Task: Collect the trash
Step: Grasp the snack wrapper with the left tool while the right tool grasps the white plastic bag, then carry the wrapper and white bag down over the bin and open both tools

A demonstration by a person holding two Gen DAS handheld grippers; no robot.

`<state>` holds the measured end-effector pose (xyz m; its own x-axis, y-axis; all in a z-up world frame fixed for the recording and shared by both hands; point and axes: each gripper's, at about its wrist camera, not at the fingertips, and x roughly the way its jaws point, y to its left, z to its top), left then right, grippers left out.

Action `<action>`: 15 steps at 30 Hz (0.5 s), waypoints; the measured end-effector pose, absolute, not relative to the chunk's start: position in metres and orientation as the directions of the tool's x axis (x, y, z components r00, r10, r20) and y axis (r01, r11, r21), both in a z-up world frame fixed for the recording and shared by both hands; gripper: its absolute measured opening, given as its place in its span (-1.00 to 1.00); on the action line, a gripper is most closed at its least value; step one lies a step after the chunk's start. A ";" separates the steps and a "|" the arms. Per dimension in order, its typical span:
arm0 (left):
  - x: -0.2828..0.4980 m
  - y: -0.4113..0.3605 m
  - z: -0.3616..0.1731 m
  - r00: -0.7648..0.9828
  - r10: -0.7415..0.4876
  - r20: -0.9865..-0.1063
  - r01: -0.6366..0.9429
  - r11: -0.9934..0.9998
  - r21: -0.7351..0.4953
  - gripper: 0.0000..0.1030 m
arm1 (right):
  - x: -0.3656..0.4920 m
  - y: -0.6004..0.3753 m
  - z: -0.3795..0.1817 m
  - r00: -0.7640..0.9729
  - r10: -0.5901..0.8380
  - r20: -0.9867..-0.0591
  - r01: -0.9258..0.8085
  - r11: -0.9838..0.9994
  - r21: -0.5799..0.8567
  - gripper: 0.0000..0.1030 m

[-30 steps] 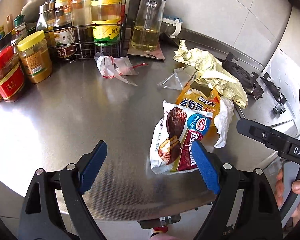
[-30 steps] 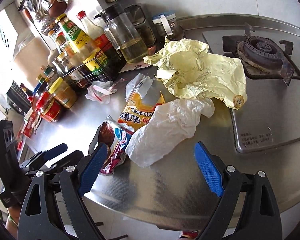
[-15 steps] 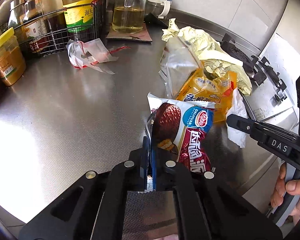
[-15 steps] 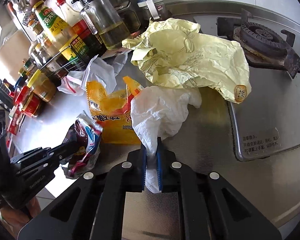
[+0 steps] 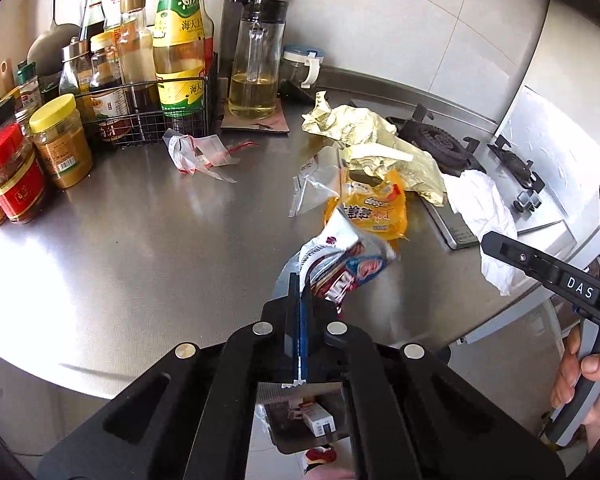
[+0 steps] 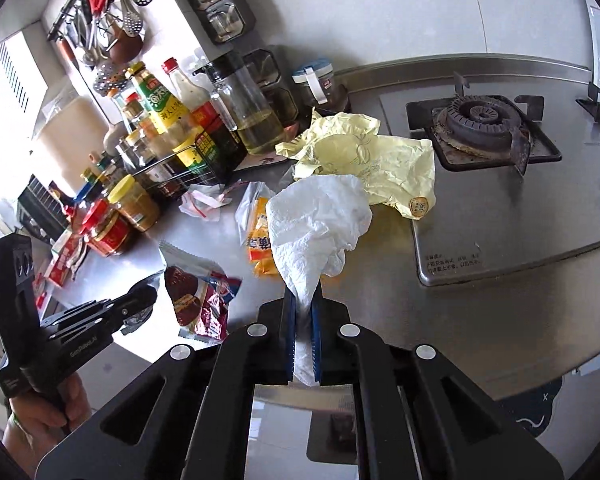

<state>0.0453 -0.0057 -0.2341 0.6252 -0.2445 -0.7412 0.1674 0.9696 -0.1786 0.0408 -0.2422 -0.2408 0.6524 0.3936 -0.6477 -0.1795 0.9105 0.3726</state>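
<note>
My left gripper [image 5: 300,300] is shut on the edge of a red-and-white snack wrapper [image 5: 342,266], which hangs lifted off the steel counter [image 5: 140,240]. The same wrapper [image 6: 198,292] shows in the right wrist view beside the left gripper [image 6: 142,302]. My right gripper [image 6: 304,308] is shut on a crumpled white paper towel [image 6: 316,224], raised above the counter; that towel [image 5: 486,216] also shows past the right gripper's finger in the left wrist view. On the counter lie an orange soap packet [image 5: 376,210], a clear plastic bag [image 5: 314,184], a yellow crumpled wrapper [image 5: 380,148] and a small red-and-clear plastic scrap [image 5: 198,154].
A wire rack of sauce bottles [image 5: 152,80], a glass oil jug [image 5: 256,68] and yellow- and red-lidded jars [image 5: 62,146] line the back left. A gas burner [image 6: 480,128] sits at the right. The counter's front edge [image 5: 100,380] curves close below the grippers. Hands grip both handles.
Both grippers went from open to shut, the left on the snack wrapper, the right on the paper towel. Both have since pulled back and up, lifting their pieces off the counter.
</note>
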 end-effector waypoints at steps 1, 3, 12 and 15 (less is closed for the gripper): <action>0.039 -0.006 -0.232 0.628 -0.246 -0.738 0.170 0.969 -0.178 -1.00 | 0.032 -0.242 -0.239 0.654 0.397 -0.644 -0.184 0.909 0.374 -0.85; 0.025 -0.008 -0.228 0.632 -0.252 -0.733 0.175 0.968 -0.181 -1.00 | 0.015 -0.241 -0.237 0.657 0.402 -0.638 -0.192 0.907 0.374 -0.85; -0.048 -0.014 -0.231 0.607 -0.305 -0.734 0.213 0.952 -0.220 -1.00 | -0.064 -0.225 -0.264 0.575 0.440 -0.689 -0.255 0.897 0.360 -0.85; -0.069 -0.018 -0.248 0.573 -0.315 -0.757 0.218 0.948 -0.230 -1.00 | -0.083 -0.224 -0.289 0.525 0.447 -0.725 -0.251 0.895 0.370 -0.85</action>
<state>-0.0686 -0.0184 -0.2484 0.5728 -0.3153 -0.7566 0.2176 0.9484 -0.2305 -0.0829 -0.2238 -0.2886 0.5248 0.4465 -0.7247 -0.2505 0.8947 0.3698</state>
